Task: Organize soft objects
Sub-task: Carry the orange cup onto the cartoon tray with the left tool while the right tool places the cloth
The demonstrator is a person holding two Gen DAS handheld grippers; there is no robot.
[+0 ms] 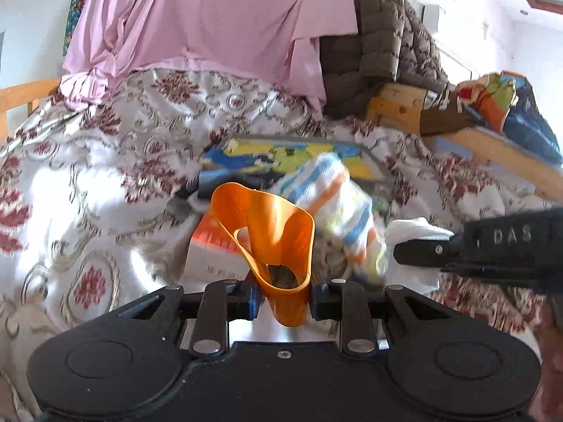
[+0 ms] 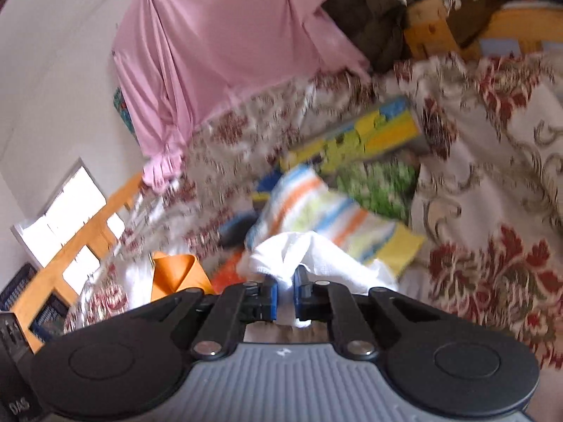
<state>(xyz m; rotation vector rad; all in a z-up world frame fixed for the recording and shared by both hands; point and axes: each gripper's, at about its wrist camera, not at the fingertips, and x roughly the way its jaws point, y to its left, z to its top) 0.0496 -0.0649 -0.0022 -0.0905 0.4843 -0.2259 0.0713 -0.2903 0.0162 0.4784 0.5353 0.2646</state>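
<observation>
My left gripper [image 1: 284, 302] is shut on a folded orange rubbery sheet [image 1: 271, 235], held up above the bed; the sheet also shows in the right wrist view [image 2: 176, 274]. My right gripper [image 2: 285, 295] is shut on a white cloth [image 2: 309, 256], and it enters the left wrist view from the right [image 1: 415, 253] with the white cloth [image 1: 411, 232] in it. A striped white, blue, orange and yellow towel [image 1: 337, 200] hangs with the white cloth and lies over the bed [image 2: 316, 207]. The right view is blurred.
The bed has a floral white and red cover [image 1: 105, 176]. A colourful box [image 1: 281, 158] and an orange and white box [image 1: 214, 249] lie on it. A pink cloth [image 1: 211, 17], a brown quilt [image 1: 380, 35] and a wooden frame [image 1: 492, 147] stand behind.
</observation>
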